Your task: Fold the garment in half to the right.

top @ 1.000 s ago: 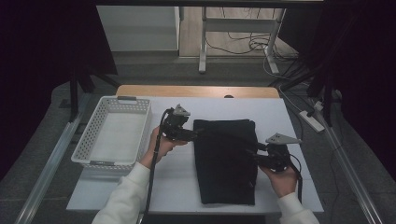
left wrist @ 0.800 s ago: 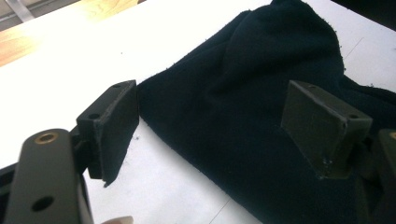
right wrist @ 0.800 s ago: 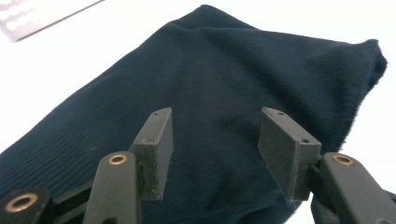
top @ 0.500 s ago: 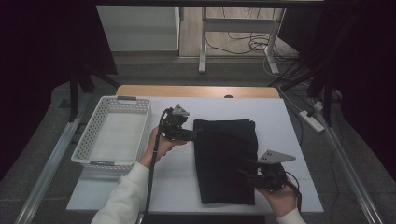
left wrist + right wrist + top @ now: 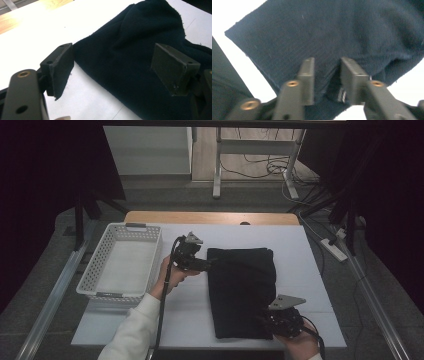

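Dark folded cloth [image 5: 241, 292] lies flat on the white tabletop [image 5: 300, 265], a little right of the middle, its long side running from the near edge toward the far edge. Nearest the person, at the cloth's near right corner, the right gripper [image 5: 265, 321] has its jaws closed down on a bunched fold of the fabric; in the right gripper view the two black jaws stand close together with the dark knit [image 5: 337, 40] pinched up between them, so only a narrow gap filled with cloth remains. The hand holding it sits at the tabletop's near edge.

Farther off, at the cloth's far left corner, the left gripper [image 5: 209, 265] points toward the fabric. In the left gripper view its jaws are spread wide: one pad rests just off the cloth's edge over the bare white surface, the other sits over the dark cloth [image 5: 130, 50], and nothing is clamped between them.

Beyond and to the left, a white perforated basket [image 5: 95, 275] stands along the tabletop's left edge, well apart from the cloth.
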The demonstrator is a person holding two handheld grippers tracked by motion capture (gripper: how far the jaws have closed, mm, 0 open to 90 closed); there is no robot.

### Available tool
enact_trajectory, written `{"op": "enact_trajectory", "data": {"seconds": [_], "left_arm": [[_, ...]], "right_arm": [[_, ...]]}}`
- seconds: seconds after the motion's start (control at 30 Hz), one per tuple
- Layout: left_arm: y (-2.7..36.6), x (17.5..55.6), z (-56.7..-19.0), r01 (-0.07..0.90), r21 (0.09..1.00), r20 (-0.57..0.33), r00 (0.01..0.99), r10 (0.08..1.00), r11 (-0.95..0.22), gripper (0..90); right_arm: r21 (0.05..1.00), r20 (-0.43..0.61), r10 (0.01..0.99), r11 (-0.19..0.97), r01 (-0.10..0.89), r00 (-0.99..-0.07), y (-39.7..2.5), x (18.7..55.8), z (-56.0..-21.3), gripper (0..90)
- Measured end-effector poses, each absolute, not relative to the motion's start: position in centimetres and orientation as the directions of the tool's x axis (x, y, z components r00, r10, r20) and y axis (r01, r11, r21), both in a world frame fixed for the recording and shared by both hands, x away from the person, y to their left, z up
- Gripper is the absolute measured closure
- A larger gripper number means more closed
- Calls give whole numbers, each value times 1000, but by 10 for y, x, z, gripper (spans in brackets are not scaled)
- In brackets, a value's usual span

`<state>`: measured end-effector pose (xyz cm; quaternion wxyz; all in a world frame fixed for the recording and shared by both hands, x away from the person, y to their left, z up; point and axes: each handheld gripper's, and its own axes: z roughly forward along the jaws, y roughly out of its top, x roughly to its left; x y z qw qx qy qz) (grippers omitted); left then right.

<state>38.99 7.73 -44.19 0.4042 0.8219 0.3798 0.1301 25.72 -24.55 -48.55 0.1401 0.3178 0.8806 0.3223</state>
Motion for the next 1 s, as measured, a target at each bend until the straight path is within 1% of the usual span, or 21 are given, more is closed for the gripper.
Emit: {"op": "enact_trajectory", "data": {"seconds": [0.07,0.1,0.13,0.23,0.4,0.6,0.67,0.77,0.83,0.9,1.0], "left_arm": [[78,390,-442,520,762,-93,677,730,-386,195],[78,390,-442,520,762,-92,677,730,-386,195],[78,390,-442,519,762,-91,678,730,-387,195],[77,390,-443,520,761,-91,678,730,-388,195],[79,391,-443,523,761,-92,673,734,-383,194],[80,393,-446,533,756,-97,664,741,-378,194],[80,394,-447,534,756,-96,662,743,-379,195],[80,396,-450,542,751,-98,658,747,-378,195],[80,398,-452,546,747,-99,655,749,-379,196],[80,400,-454,550,744,-98,652,752,-379,198],[80,402,-456,550,744,-93,648,756,-380,203]], "right_arm": [[636,-52,647,609,474,-761,-248,258,-488,778],[632,-48,649,608,480,-759,-249,258,-489,813],[629,-44,649,609,483,-760,-251,259,-490,826],[624,-34,657,603,497,-753,-257,258,-490,843],[625,-54,669,602,497,-742,-271,248,-487,850],[618,-24,682,584,526,-731,-283,243,-496,843],[621,-20,684,580,527,-729,-283,244,-499,809],[636,-31,680,579,510,-733,-279,245,-500,671],[654,-38,682,570,498,-731,-278,245,-498,605],[678,-35,689,548,489,-724,-278,245,-495,551],[713,-28,694,518,473,-719,-279,245,-491,505]]}}
